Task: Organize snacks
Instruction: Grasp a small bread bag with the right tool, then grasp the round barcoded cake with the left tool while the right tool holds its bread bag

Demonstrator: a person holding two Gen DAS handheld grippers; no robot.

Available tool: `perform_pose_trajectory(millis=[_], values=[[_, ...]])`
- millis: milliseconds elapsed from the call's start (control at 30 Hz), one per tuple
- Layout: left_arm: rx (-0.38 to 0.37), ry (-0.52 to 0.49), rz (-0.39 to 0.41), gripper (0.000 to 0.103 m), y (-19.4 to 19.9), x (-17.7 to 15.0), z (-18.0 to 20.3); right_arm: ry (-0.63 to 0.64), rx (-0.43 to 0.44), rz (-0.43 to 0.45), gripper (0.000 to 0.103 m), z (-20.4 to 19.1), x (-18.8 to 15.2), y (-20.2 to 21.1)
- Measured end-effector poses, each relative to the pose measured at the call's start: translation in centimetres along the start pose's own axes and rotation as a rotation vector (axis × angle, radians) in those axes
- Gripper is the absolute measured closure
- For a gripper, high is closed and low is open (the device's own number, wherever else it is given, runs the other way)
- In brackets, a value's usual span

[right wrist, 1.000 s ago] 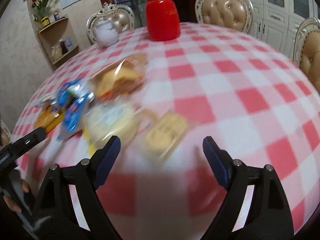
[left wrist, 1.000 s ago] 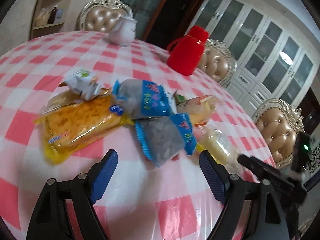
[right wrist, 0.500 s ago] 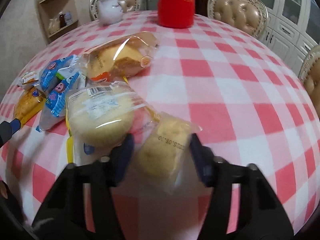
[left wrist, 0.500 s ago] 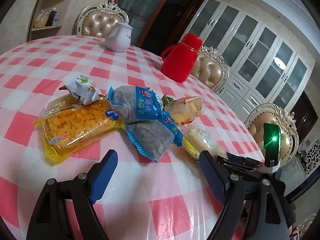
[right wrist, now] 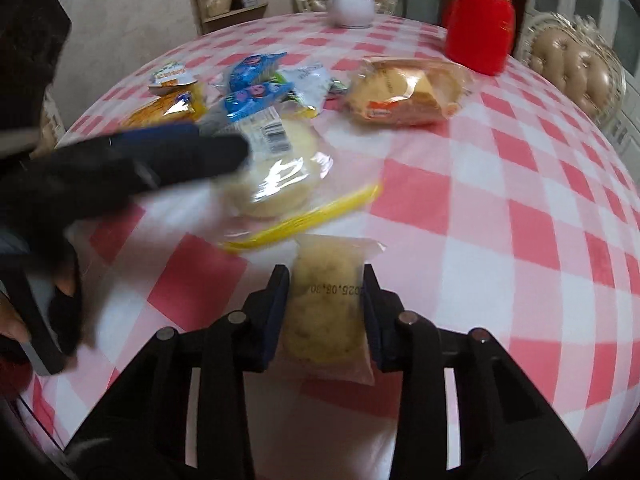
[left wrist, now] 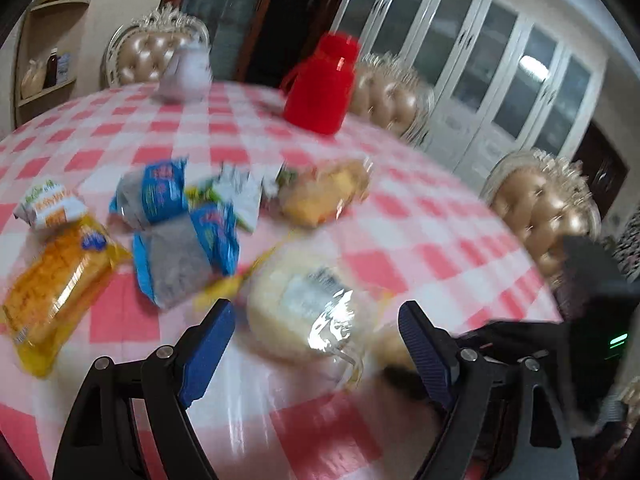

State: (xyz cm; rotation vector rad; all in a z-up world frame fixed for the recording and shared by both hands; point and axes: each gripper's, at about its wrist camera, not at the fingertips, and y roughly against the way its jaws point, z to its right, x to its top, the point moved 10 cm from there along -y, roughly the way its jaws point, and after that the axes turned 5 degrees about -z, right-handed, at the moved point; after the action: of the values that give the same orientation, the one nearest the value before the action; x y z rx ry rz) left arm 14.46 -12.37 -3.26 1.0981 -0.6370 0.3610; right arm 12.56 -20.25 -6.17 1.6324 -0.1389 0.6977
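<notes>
Item: small clear-wrapped pastry (right wrist: 326,312), on the checked tablecloth (right wrist: 500,184), nearest us; our right gripper (right wrist: 325,304) has just been closing and now pinches it. Left gripper (left wrist: 316,344) jaws wide, straddling the round bread pack (left wrist: 296,304). Step: pickup. Next: lift and sort it

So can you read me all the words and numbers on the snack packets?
"2025.08.30", seen upside down: on the small clear bun packet held in the right gripper.
Barcode label on the round bread packet: digits too small to read.
Blue packets: printing too blurred to read.
Small orange and white packet: lettering too blurred.
Orange strip on the big bread packet: too blurred.
The left wrist view is too smeared to read anything.
</notes>
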Motion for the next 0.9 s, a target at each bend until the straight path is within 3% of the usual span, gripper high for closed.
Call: perform_pose_trajectory(millis=[133, 233, 300, 367, 500, 600, 767, 833, 900], values=[[0.043, 0.082, -0.025, 0.019, -1.7, 0.1, -0.5, -0.142, -0.057, 0.0, 0.064, 4.3, -0.9, 0.9], [0.096, 0.014, -0.052, 0.015, -2.9, 0.1, 0.4, -0.225, -0.053, 0.015, 0.064, 6.8, -1.3, 1.5], [0.112, -0.012, -0.084, 0.007, -3.7, -0.1, 0.6, -0.24, -0.049, 0.031, 0.064, 7.2, -1.0, 2.0], [0.109, -0.017, -0.107, 0.006, -4.4, 0.0, 1.0, -0.242, -0.033, 0.049, 0.064, 6.9, -0.5, 2.4], [0.102, 0.057, -0.13, 0.002, -5.7, 0.6, 1.2, -0.257, -0.016, 0.078, 0.064, 6.5, 0.0, 3.0], [0.145, 0.122, -0.128, 0.0, -6.6, 1.4, 1.2, -0.288, -0.011, 0.085, 0.064, 7.4, -0.2, 3.0], [0.262, 0.073, -0.143, 0.0, -7.9, 1.8, 1.4, -0.319, 0.002, 0.09, 0.064, 8.0, -0.2, 2.9], [0.262, 0.084, -0.125, 0.007, -7.8, 2.0, 1.2, -0.319, 0.006, 0.093, 0.064, 7.9, -0.1, 2.8], [0.254, 0.053, -0.108, 0.041, -7.3, 2.0, 1.5, -0.306, 0.014, 0.092, 0.064, 7.5, 0.0, 2.5]])
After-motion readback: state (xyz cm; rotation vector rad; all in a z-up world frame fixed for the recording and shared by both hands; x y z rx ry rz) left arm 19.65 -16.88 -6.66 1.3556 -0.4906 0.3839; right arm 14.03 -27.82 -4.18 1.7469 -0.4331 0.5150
